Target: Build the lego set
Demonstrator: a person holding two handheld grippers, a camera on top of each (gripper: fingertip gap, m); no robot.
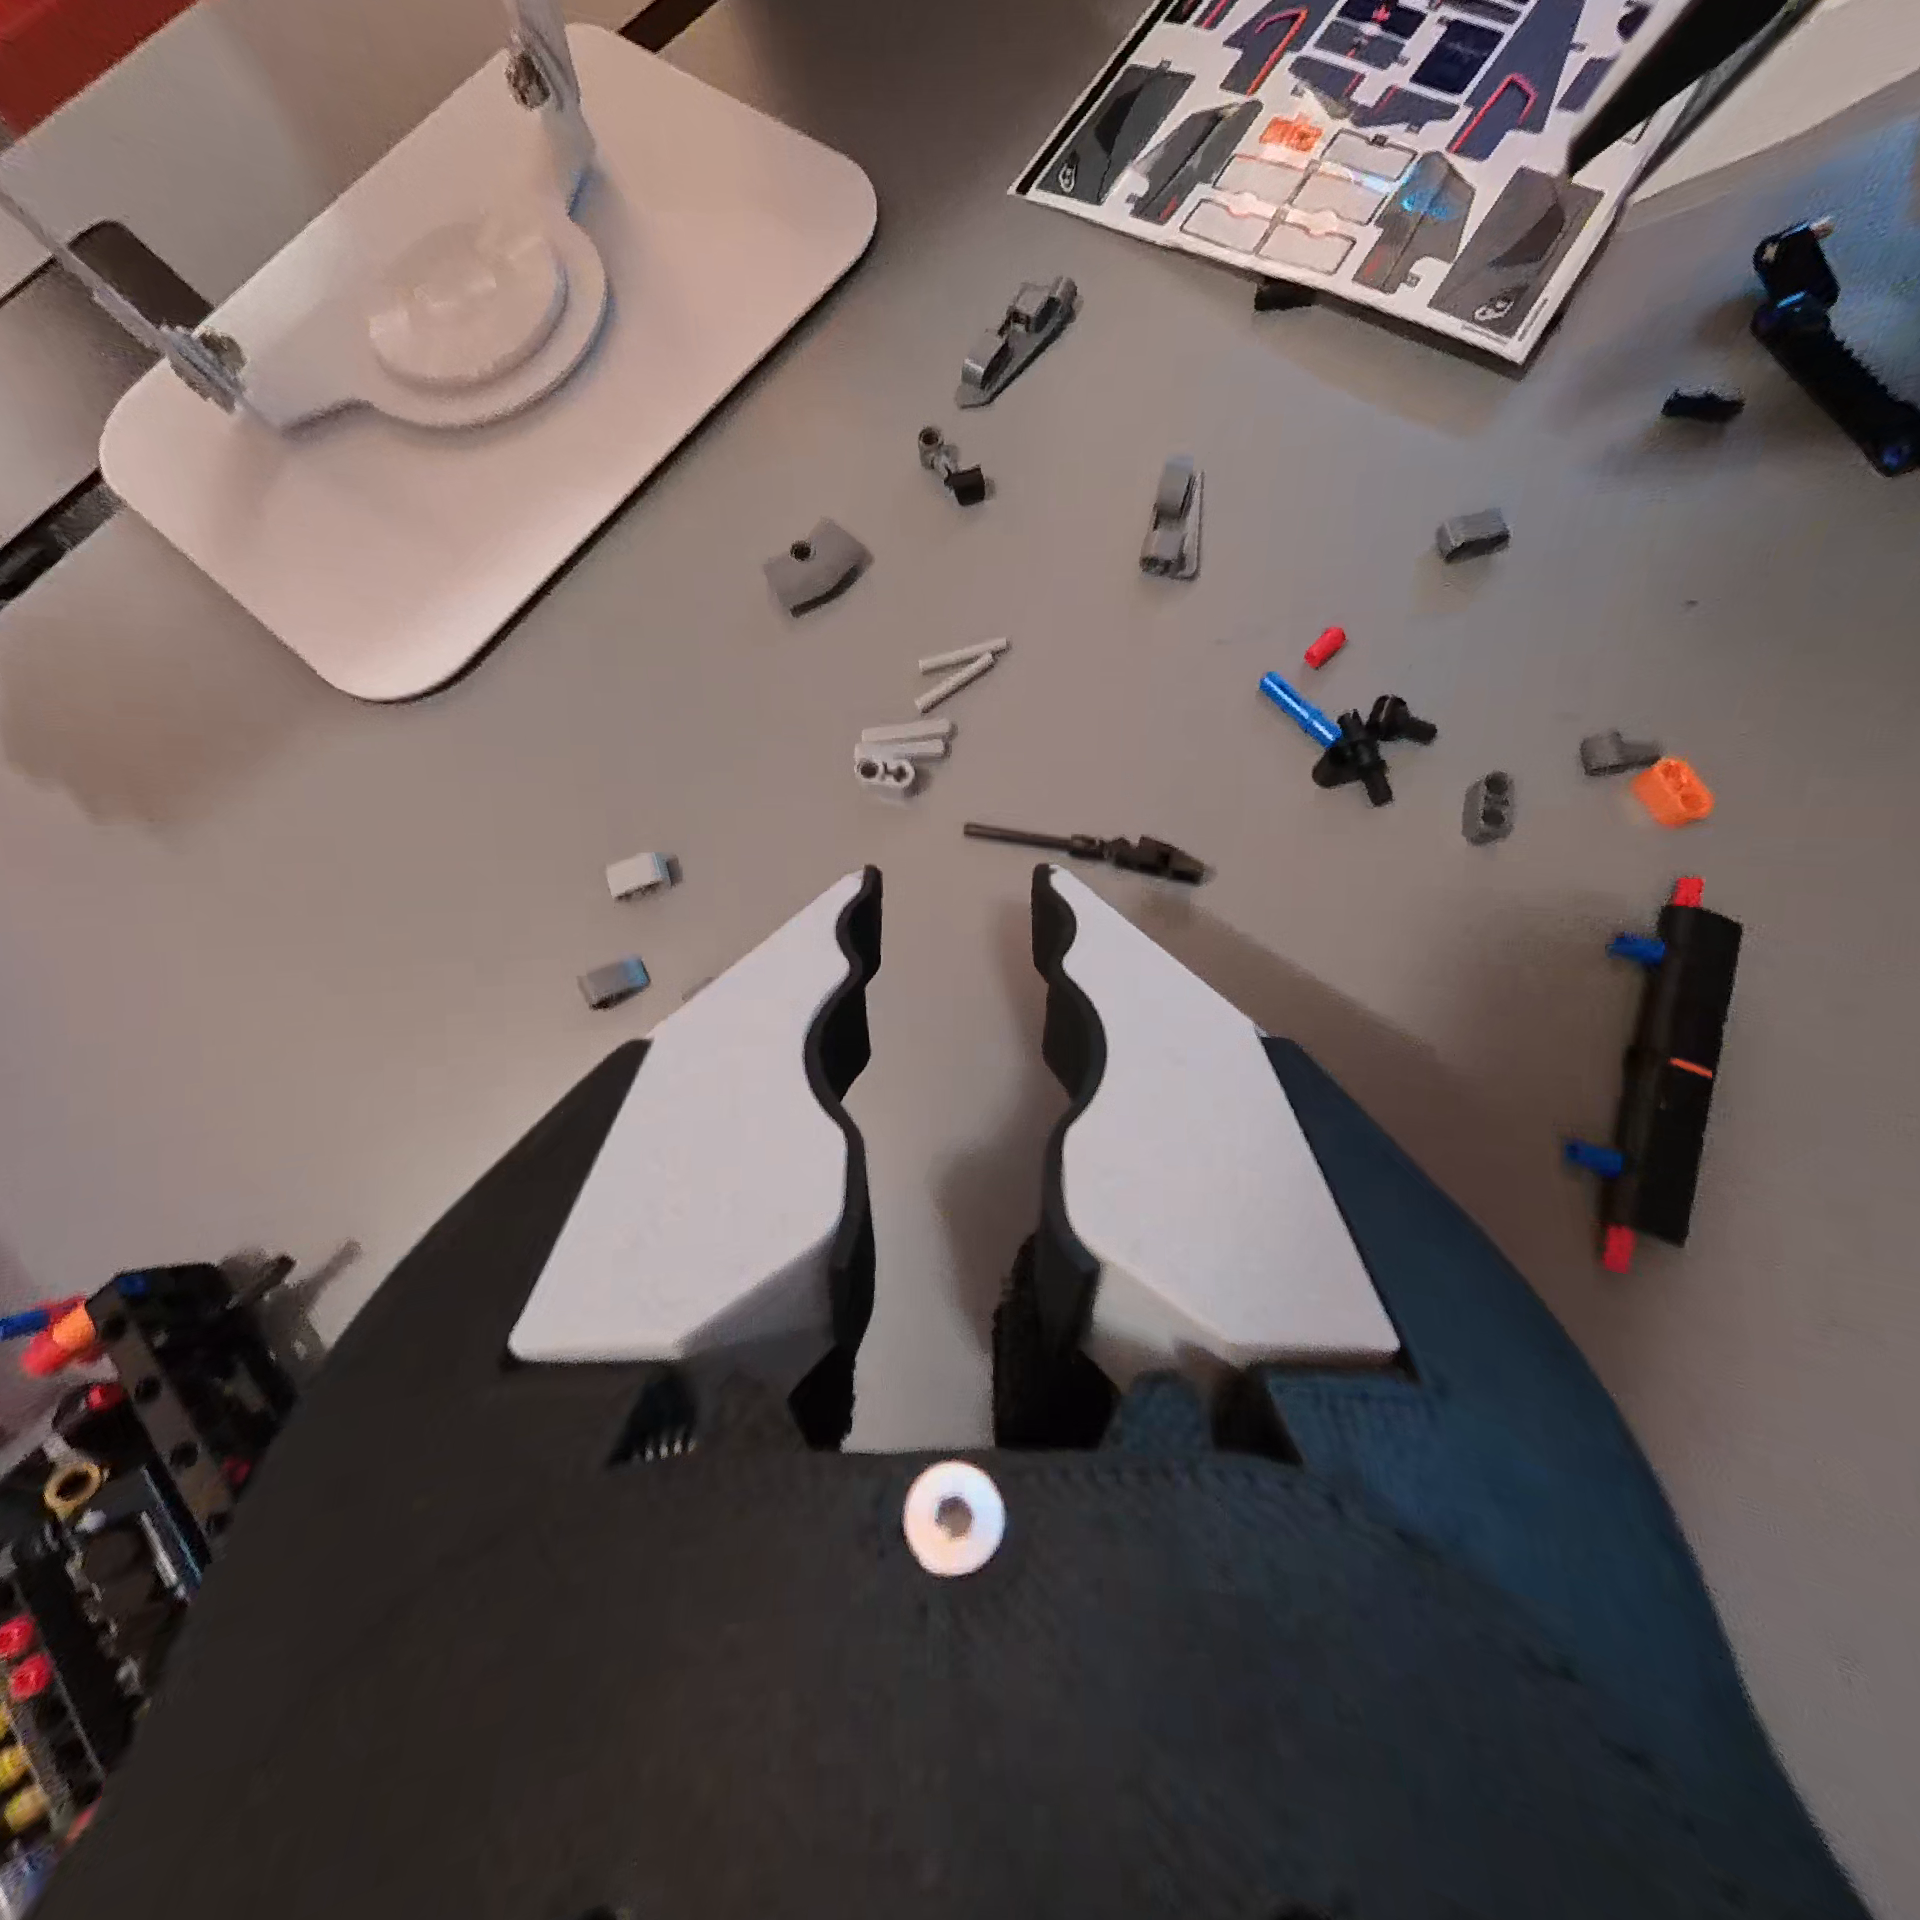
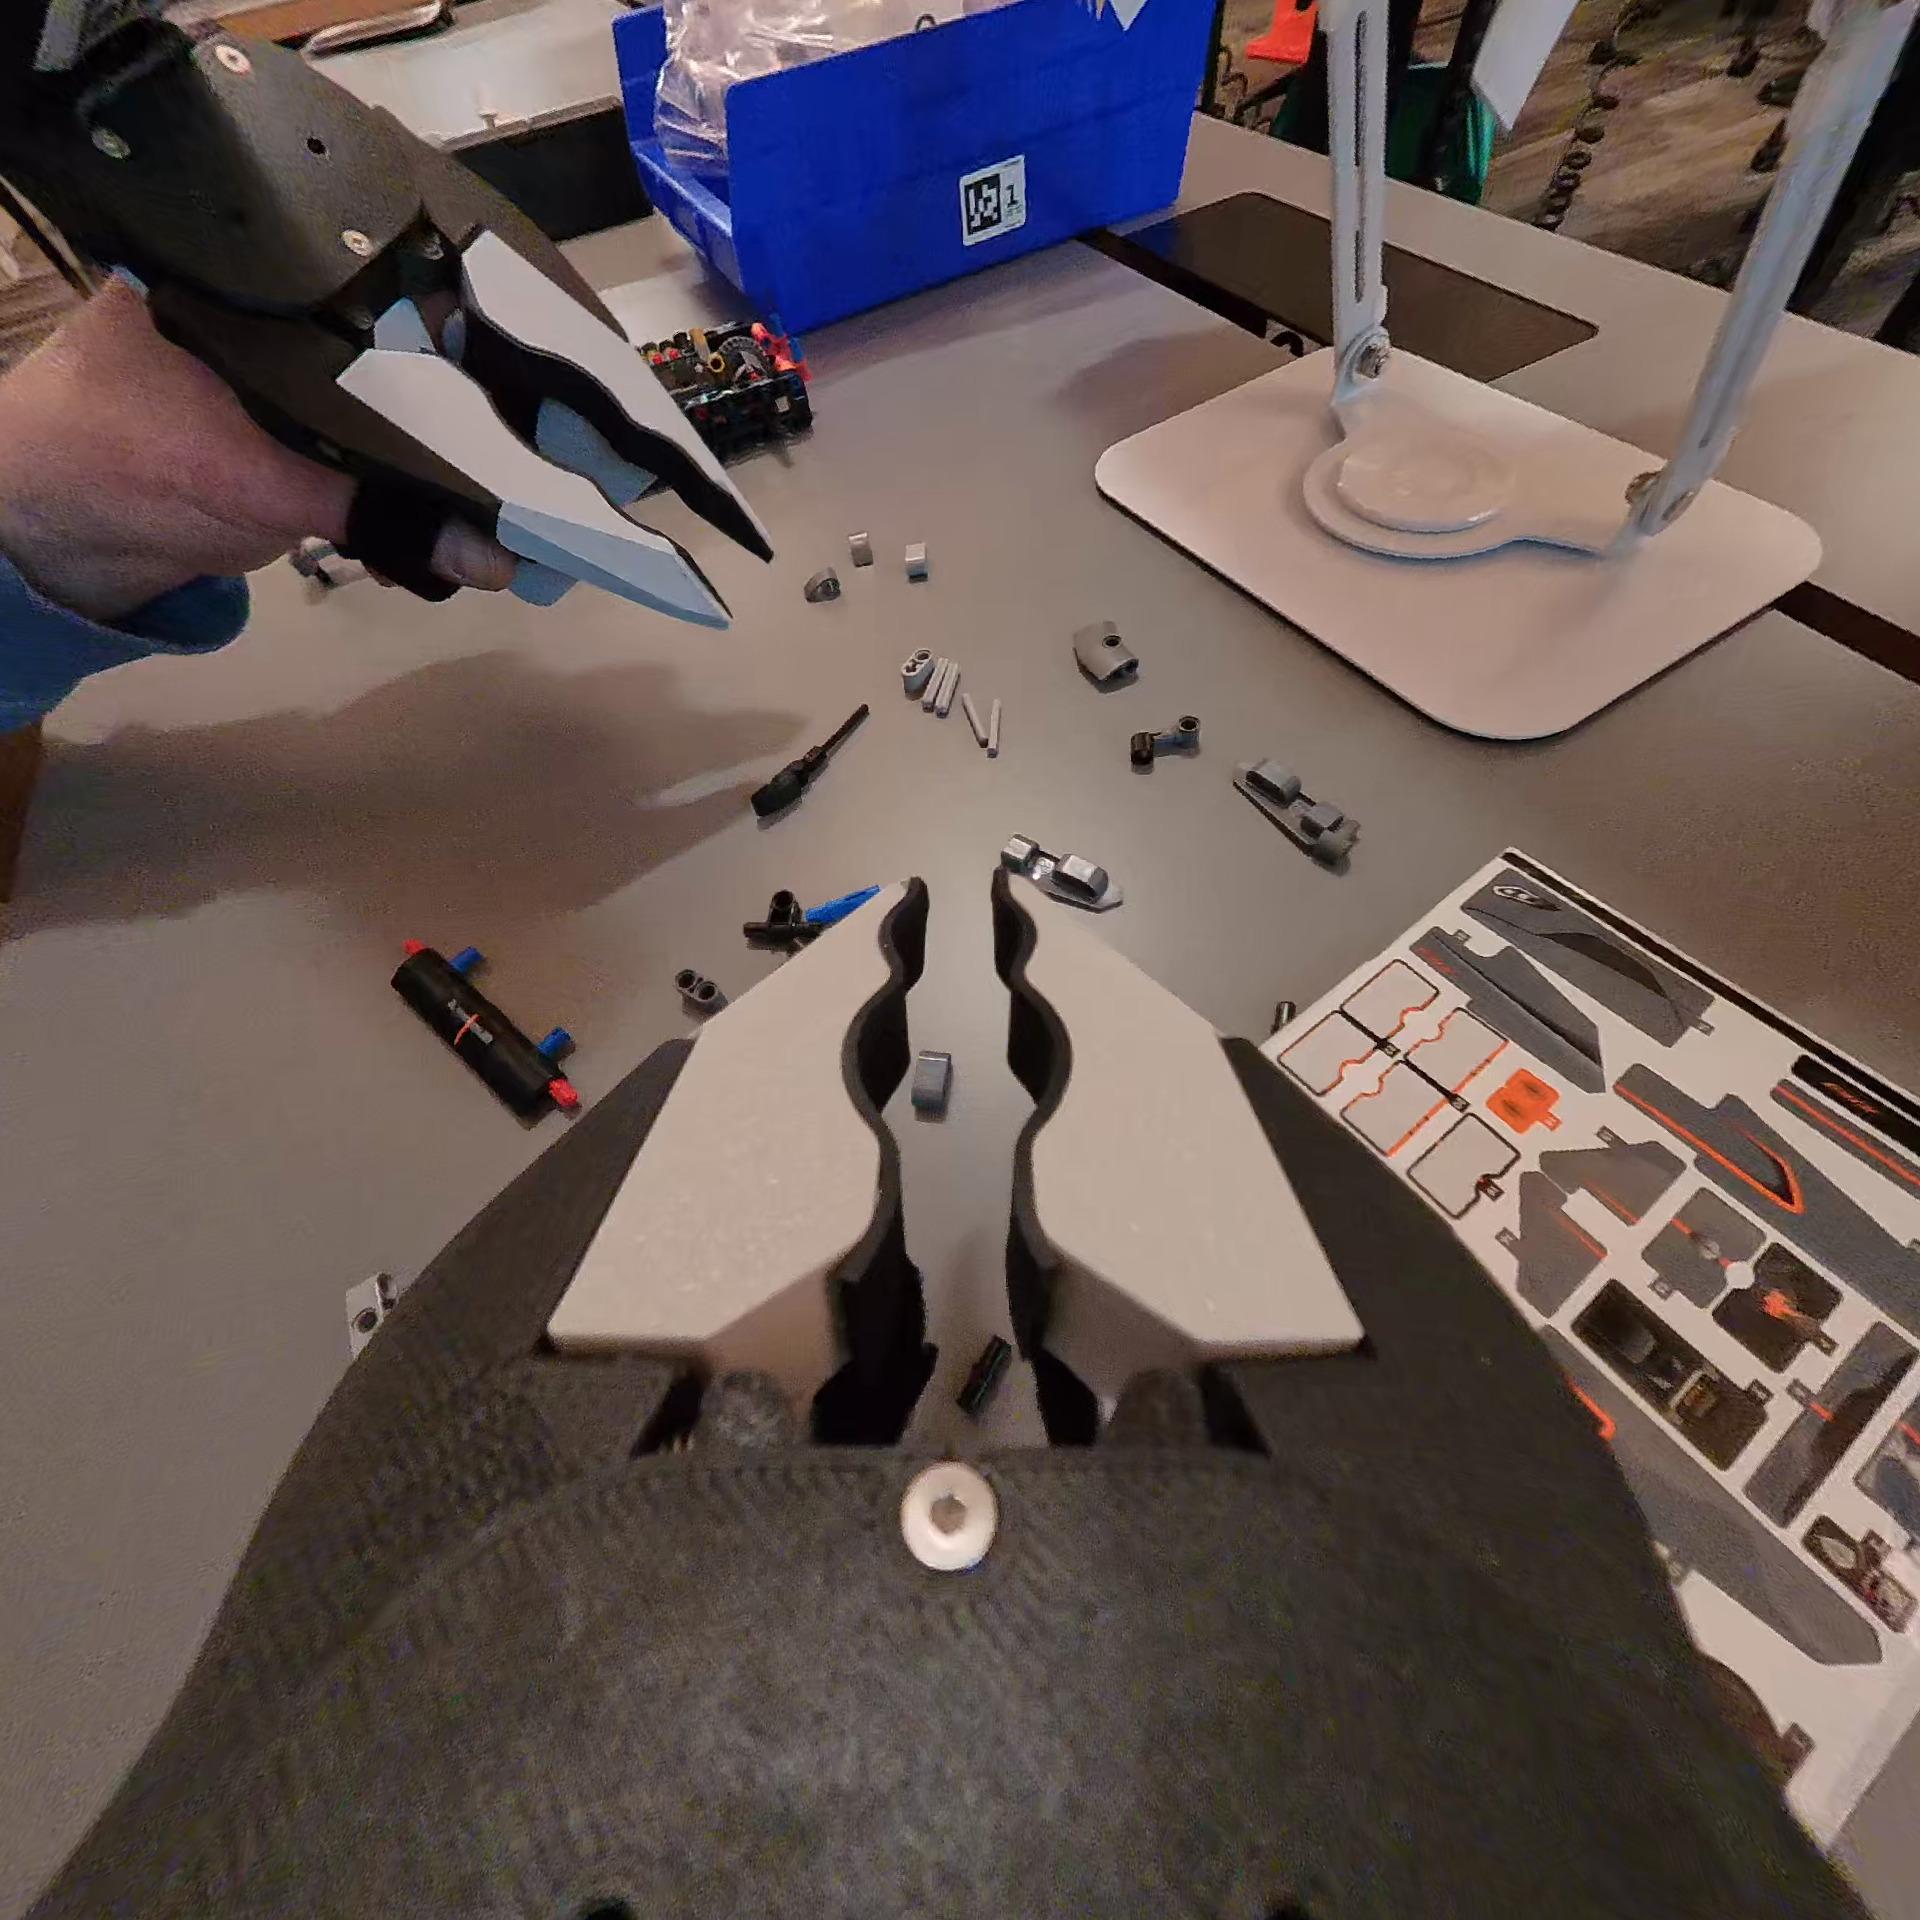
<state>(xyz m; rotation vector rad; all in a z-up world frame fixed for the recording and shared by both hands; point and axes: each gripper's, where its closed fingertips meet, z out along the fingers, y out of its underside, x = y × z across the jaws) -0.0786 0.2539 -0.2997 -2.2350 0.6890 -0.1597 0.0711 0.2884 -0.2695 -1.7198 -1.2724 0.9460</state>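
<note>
Grey table [image 1: 312, 935]; black cylinder assembly [image 1: 1673, 1070] lies flat, long axis near-far

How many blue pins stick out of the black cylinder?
2 blue pins on the black cylinder: one near its far end, one near its near end, same side. More may be hidden behind.

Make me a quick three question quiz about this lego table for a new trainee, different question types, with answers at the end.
1. True or false: the left tool is gripping a piece.
2. What colours are the pins sticking out of the black cylinder? A) blue and red B) green and yellow C) white only
3. Fill in: the sticker sheet lies to the ___ of the right tool in the right wrist view.

Key: 1 false, it is open and empty. 2 A. 3 right.
</note>
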